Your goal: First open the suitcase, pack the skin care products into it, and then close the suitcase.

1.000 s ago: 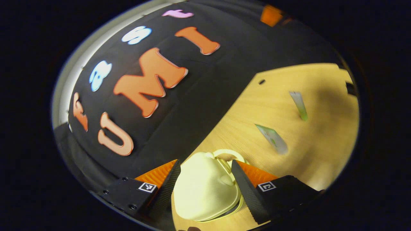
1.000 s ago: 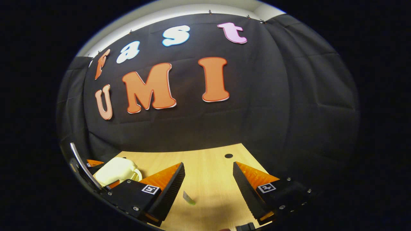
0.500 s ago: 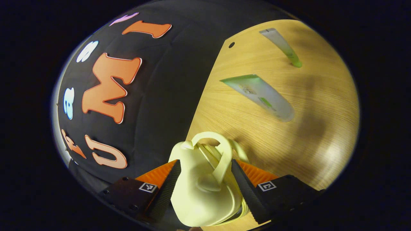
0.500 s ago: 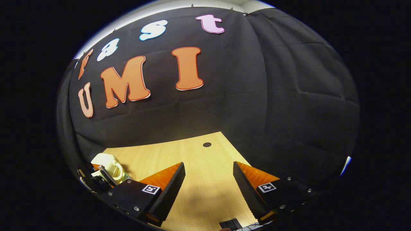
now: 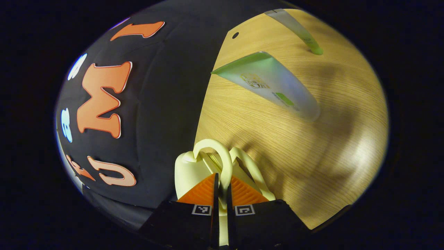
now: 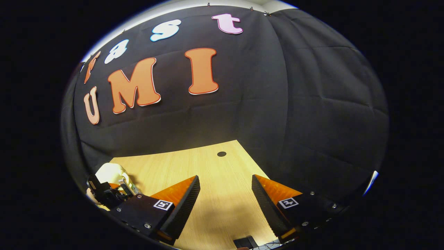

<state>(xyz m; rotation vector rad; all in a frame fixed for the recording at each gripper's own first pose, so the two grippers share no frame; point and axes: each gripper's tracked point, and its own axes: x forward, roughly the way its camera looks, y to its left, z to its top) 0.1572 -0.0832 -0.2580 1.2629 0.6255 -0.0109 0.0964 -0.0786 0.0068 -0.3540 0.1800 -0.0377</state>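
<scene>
— Fingers of the left gripper [image 5: 221,180], are they closed?
— Yes, both press on one handle loop [image 5: 222,163] of the pale yellow suitcase [image 5: 189,170], which stands on the wooden table [image 5: 312,146].
— And the skin care products?
— A wide tube [image 5: 274,86] lies farther on the table, and a thin tube [image 5: 301,31] beyond it.
— The right gripper [image 6: 225,198]?
— Wide open above the table, holding nothing.

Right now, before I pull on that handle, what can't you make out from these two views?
- Left gripper view: the left gripper is shut on the handle of the suitcase; its fingers hide the seam, so open or closed is unclear.
- Left gripper view: the thin tube is cut off by the top edge.
- Left gripper view: print on the wide tube is too small.
- Right gripper view: the suitcase sits at the edge, partly behind the left gripper.
</scene>
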